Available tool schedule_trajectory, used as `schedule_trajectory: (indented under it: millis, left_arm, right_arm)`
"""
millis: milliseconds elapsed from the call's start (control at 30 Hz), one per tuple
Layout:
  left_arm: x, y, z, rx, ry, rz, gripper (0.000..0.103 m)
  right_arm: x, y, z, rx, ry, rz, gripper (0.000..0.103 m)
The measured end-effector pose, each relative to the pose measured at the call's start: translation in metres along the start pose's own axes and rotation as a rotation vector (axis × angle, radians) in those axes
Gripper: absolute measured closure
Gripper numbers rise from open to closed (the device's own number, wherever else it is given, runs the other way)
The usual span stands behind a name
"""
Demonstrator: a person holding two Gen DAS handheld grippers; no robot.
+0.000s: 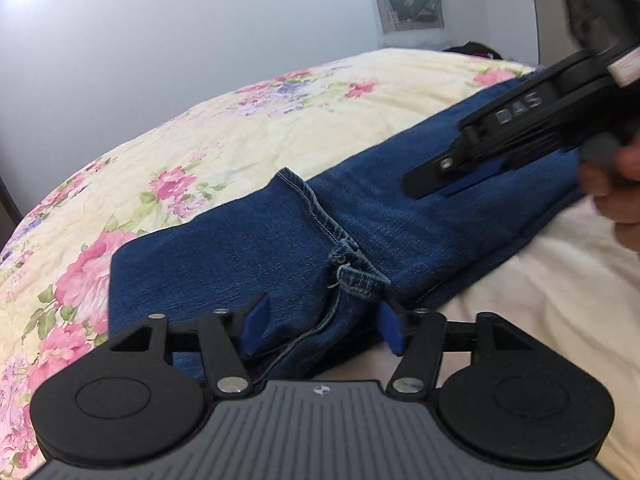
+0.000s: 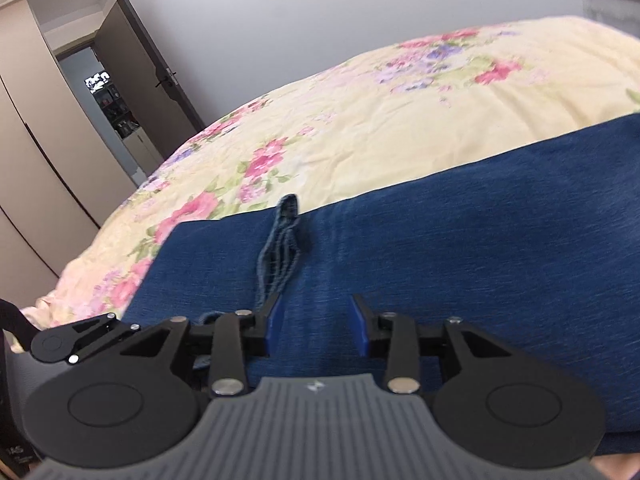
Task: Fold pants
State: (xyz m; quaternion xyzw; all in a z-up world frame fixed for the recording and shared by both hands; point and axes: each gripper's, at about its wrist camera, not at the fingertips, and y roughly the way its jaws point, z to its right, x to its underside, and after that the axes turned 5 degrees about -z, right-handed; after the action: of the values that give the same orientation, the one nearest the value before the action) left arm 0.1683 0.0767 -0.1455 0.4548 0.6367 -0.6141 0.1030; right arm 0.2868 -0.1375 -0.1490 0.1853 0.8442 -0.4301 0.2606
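Observation:
Dark blue jeans (image 1: 248,248) lie folded lengthwise on the floral bedspread (image 1: 280,120). The leg hems have been laid back over the pants, and the hem edge (image 1: 316,212) runs across the middle. My left gripper (image 1: 320,326) is open just above the near edge of the jeans, with a hem fold between its blue pads. My right gripper (image 2: 318,322) is open and empty, low over the jeans (image 2: 460,248), beside the bunched hem edge (image 2: 284,248). It also shows at the right of the left wrist view (image 1: 448,184).
The bed's left edge curves down toward a wooden wardrobe (image 2: 36,160) and an open door (image 2: 140,64). A pale wall stands behind the bed. A white sheet (image 1: 560,300) lies near the right side. The person's hand (image 1: 616,188) holds the right gripper.

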Motion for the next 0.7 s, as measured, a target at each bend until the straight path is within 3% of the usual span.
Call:
schedule_trajectory:
  millis: [33, 100, 167, 267, 333, 500, 567, 700]
  left_arm:
    - [0.002, -0.008, -0.008, 0.007, -0.024, 0.011, 0.03]
    - [0.008, -0.021, -0.032, 0.019, -0.128, 0.034, 0.023]
    - [0.014, -0.027, -0.066, 0.019, -0.301, 0.041, 0.016]
    - [0.03, -0.021, -0.117, 0.063, -0.603, 0.022, 0.015]
    - [0.042, -0.014, -0.141, 0.106, -0.747, 0.009, 0.015]
    - [0.061, 0.003, -0.159, 0.139, -0.89, -0.045, 0.015]
    - [0.064, 0.006, -0.16, 0.153, -0.932, -0.045, 0.015]
    - [0.061, -0.001, -0.156, 0.16, -0.954, 0.001, 0.015]
  right_arm:
    - [-0.004, 0.005, -0.003, -0.021, 0.012, -0.022, 0.06]
    - [-0.012, 0.016, -0.007, -0.063, 0.046, -0.059, 0.059]
    - [-0.019, 0.032, -0.009, -0.097, 0.098, -0.106, 0.057]
    - [-0.026, 0.057, -0.009, -0.101, 0.169, -0.16, 0.057]
    - [-0.028, 0.073, -0.006, -0.106, 0.225, -0.185, 0.057]
    - [-0.029, 0.1, -0.004, -0.118, 0.276, -0.227, 0.059]
    - [-0.031, 0.105, -0.005, -0.11, 0.253, -0.255, 0.095]
    - [-0.042, 0.086, -0.001, -0.16, 0.229, -0.199, 0.1]
